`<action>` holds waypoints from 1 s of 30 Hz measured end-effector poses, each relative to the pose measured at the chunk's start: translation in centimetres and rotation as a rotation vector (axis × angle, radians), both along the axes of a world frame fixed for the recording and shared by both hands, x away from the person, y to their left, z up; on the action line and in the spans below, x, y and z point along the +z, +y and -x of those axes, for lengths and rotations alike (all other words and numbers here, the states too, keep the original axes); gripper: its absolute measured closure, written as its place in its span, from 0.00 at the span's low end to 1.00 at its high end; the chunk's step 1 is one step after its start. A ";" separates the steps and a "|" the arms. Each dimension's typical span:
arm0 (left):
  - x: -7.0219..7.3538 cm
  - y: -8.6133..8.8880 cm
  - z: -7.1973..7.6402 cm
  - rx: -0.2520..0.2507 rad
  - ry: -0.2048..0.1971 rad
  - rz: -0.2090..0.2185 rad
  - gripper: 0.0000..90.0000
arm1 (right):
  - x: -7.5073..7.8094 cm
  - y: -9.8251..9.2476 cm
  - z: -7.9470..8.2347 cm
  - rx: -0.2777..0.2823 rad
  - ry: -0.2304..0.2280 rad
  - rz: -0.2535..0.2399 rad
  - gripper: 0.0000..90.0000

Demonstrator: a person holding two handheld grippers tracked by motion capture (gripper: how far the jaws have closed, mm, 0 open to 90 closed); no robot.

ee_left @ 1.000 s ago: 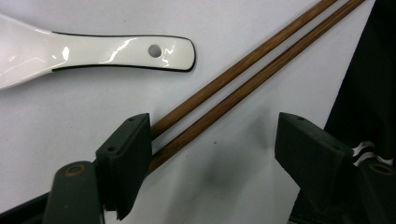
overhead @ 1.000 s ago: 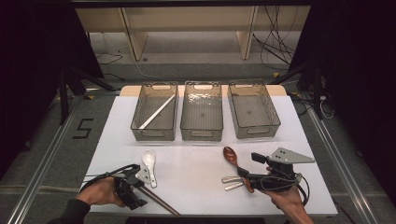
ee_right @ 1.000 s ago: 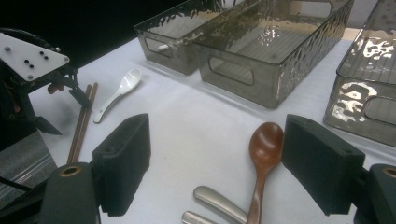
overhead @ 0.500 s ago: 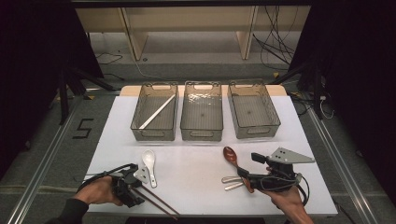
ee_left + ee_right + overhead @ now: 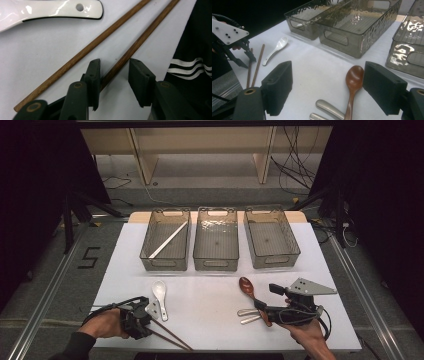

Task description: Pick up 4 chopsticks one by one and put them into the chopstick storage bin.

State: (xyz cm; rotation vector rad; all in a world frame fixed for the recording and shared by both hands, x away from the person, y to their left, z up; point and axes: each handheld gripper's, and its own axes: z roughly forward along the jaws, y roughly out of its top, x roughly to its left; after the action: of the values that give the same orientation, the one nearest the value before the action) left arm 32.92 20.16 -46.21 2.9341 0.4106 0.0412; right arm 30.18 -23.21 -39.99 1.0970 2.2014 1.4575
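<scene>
Left claw [image 5: 113, 75] closing around brown chopstick [image 5: 140, 41], "5" [image 5: 89, 257] on floor

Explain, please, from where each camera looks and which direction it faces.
High view: above the person's side, facing forward and down on the table and three bins; both hands show.
Left gripper view: rides the left gripper, looking down along its black jaws, which have just been closing, at one chopstick between them.
Right gripper view: rides the right gripper, looking across the table past open jaws at the wooden spoon.
Shared: the white spoon shows in all three.
</scene>
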 end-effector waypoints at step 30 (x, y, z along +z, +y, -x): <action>0.1 -0.4 0.5 -0.122 0.012 -0.013 0.93 | 0.0 0.1 0.0 0.007 0.002 0.004 0.28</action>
State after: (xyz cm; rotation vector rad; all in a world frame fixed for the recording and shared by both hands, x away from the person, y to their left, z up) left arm 32.41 19.74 -46.11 2.9668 0.2336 0.0098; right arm 30.19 -23.13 -40.00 1.0913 2.2112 1.4544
